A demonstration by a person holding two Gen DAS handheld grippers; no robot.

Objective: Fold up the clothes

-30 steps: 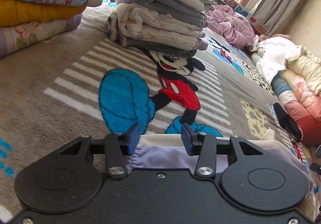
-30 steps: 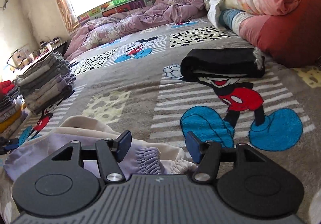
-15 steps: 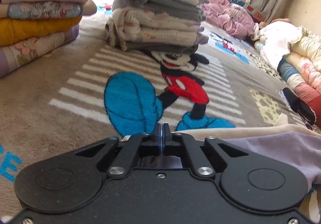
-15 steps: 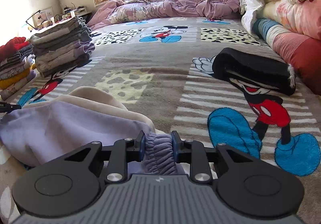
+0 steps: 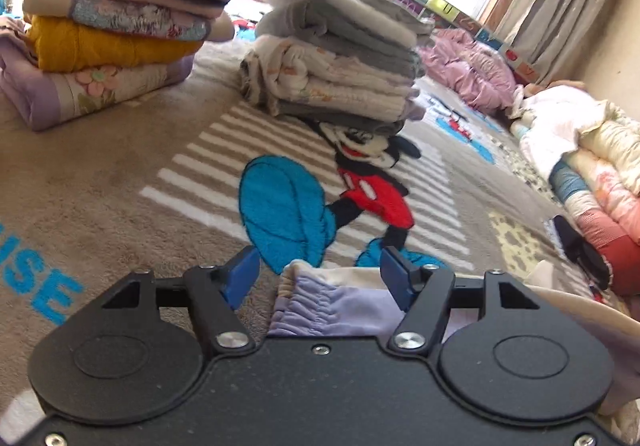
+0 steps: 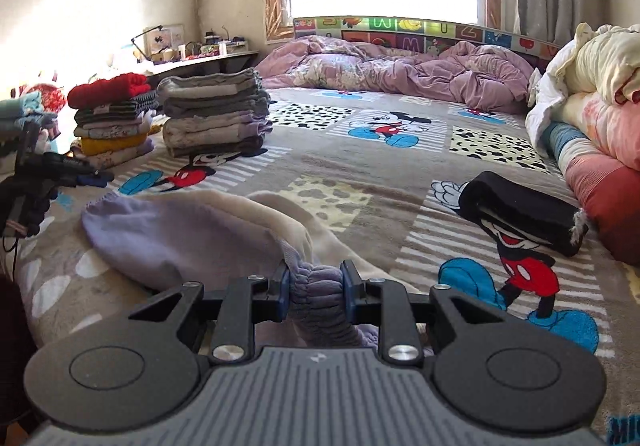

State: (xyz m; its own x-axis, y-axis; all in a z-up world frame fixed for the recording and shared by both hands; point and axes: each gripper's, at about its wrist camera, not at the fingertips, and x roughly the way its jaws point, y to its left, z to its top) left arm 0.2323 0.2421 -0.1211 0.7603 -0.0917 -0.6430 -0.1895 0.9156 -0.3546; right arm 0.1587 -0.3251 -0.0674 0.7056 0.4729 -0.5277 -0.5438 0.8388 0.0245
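Lying flat: one lavender garment (image 6: 172, 234), two folded stacks (image 6: 216, 114).

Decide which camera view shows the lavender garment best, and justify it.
The right wrist view: the lavender garment lies spread across the blanket, its gathered band clamped in the right gripper. The left wrist view shows only a gathered corner between the open left gripper.

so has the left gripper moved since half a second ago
Yes. The left gripper has opened off the lilac garment and shifted left: the grey folded stack now sits further right in its view.
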